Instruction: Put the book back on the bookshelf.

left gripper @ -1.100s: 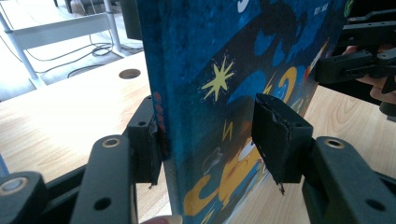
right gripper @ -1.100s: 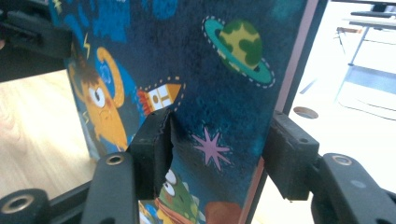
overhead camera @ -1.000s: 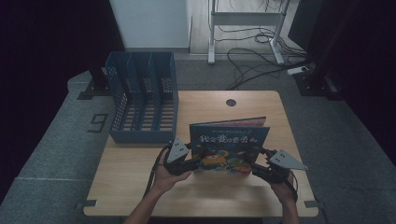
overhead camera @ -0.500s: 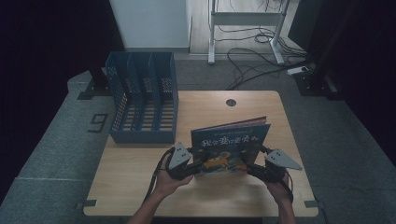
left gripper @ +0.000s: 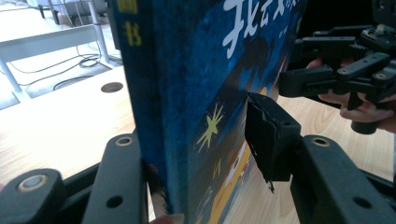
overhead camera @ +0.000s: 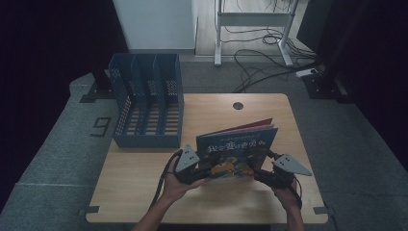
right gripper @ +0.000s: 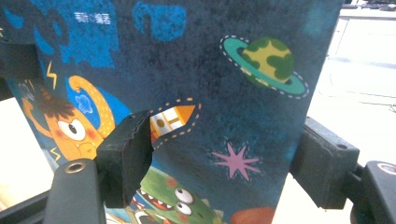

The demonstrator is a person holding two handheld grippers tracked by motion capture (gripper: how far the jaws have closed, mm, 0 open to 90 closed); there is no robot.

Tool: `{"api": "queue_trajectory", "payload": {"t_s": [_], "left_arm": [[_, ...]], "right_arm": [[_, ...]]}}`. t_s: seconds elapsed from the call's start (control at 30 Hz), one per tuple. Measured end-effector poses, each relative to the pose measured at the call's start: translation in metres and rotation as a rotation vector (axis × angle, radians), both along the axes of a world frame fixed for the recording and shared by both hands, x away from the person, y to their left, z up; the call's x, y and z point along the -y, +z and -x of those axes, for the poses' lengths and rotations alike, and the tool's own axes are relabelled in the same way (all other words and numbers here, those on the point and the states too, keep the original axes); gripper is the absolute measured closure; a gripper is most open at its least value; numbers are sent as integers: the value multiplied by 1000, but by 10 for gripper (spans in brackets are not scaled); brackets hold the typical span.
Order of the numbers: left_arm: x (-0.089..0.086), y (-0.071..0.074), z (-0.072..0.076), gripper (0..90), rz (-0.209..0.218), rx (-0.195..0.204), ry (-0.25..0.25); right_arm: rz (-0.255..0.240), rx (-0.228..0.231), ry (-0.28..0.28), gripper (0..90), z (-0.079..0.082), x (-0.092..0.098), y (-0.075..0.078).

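A thick blue picture book (overhead camera: 235, 149) stands tilted on its lower edge on the wooden table (overhead camera: 144, 192), cover towards me. My left gripper (overhead camera: 204, 171) is at its lower left, shut on the spine (left gripper: 154, 93); in the left gripper view (left gripper: 196, 135) one pad (left gripper: 266, 135) presses the front cover. My right gripper (overhead camera: 257, 173) is at the lower right. Its jaws have just been opening, and in the right gripper view (right gripper: 226, 149) they stand either side of the book's (right gripper: 210, 70) right edge without clamping it.
A blue slotted file rack (overhead camera: 146, 106) stands at the table's back left. A round cable hole (overhead camera: 237, 105) lies behind the book. Beyond the table are a desk frame and floor cables (overhead camera: 260, 53). The right gripper (left gripper: 336, 70) is beyond the book in the left gripper view.
The book and the left hand have shifted slightly. The right hand has kept still at the book's right edge.
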State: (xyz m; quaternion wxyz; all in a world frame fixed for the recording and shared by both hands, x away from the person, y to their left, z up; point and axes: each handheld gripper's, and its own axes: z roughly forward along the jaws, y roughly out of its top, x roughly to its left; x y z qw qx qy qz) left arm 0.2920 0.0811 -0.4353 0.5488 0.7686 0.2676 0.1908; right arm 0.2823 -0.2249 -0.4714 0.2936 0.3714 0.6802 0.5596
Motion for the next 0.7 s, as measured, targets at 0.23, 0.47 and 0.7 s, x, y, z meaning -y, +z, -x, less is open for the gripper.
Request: {"api": "queue_trajectory", "payload": {"t_s": [0.23,0.47,0.7], "left_arm": [[1,5,0,503,-6,2,-1],[1,7,-2,397,1,-29,-47],[5,7,-2,326,-40,-12,-14]], "right_arm": [[1,2,6,264,0,-1,0],[-2,0,13,277,0,-1,0],[-5,-3,17,281,0,-1,-1]]}}
